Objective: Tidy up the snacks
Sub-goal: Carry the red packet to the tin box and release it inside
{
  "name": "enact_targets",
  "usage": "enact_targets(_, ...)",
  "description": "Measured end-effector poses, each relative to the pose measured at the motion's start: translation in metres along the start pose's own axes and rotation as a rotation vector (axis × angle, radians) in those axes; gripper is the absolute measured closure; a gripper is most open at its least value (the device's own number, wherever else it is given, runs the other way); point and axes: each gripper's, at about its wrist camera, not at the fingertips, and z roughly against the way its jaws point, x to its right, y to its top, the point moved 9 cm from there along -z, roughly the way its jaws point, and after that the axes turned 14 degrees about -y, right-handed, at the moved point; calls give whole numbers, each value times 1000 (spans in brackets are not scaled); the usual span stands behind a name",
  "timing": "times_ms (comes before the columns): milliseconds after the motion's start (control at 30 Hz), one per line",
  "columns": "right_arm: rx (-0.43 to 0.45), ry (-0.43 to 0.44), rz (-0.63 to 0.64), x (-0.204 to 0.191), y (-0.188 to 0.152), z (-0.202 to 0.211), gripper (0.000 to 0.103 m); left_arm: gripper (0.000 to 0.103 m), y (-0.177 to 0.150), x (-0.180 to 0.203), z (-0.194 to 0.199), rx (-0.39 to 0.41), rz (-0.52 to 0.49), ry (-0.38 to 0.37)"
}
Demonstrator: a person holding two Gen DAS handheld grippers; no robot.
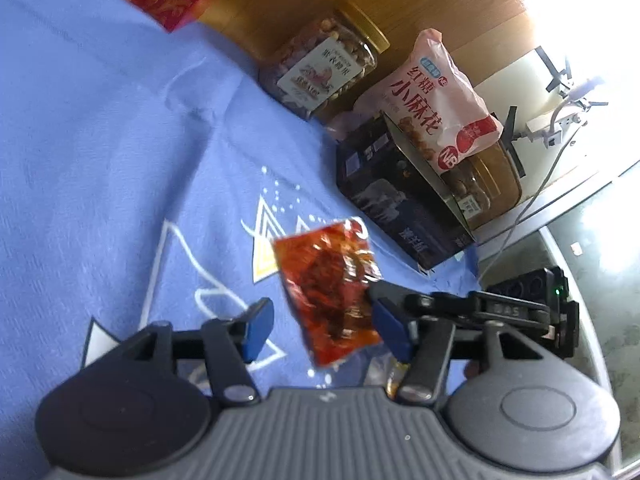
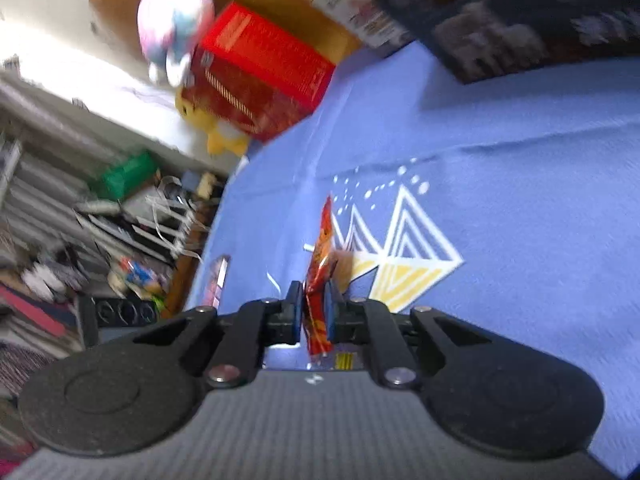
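- Left wrist view: the left gripper [image 1: 318, 322] stands released, its blue pads apart with the red snack packet [image 1: 330, 292] hanging in the gap; the left pad is clear of it, and the right pad is just beside its edge, contact too close to call.
- Entering from the right in that view, the right gripper [image 1: 378, 292] pinches the packet's right edge and holds it above the blue cloth [image 1: 100, 152].
- Farther right and beyond stand the nut jar [image 1: 322, 66], the pink twist-snack bag [image 1: 436, 100] and the dark box [image 1: 400, 196], grouped at the cloth's far edge.
- Right wrist view: the red box [image 2: 260, 76] sits far left; at centre the right gripper [image 2: 314, 312] is clenched on the packet [image 2: 320, 276], seen edge-on.
- Judged step: a hand-over, with the right gripper now carrying the packet.
- Next move probably calls for drawing the left gripper clear, then carrying the packet to the grouped snacks without it slipping from that thin edge grip.
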Motion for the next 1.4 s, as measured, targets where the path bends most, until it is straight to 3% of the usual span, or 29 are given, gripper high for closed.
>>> enact_targets(167,58,147,-158,16,6,24,90,44,4,7,-13,-20,59,-71)
enact_targets(267,80,216,-217,20,11,36,90,48,8,22,-24,-23,44,-119)
enact_targets(300,87,228,-225,20,13,39,90,49,9,27,-28,-28,36,-135)
enact_targets(433,119,254,-237,21,21,49,90,71,13,54,-55,-84,-19,-166)
enact_targets(633,227,240,-246,35,44,79,89,77,35,86,-92,-126,-136,-146)
enact_targets(800,392,95,-118,31,83,105,88,77,71,114,-134,-136,-286,-95)
enact_targets(1000,568,-165,32,35,129,105,84,76,106,117,-188,-139,-387,3)
enact_targets(1200,655,-425,216,45,148,80,78,75,117,99,-215,-138,-420,95)
enact_targets(1400,704,-532,285,49,147,70,70,73,115,93,-221,-132,-458,154)
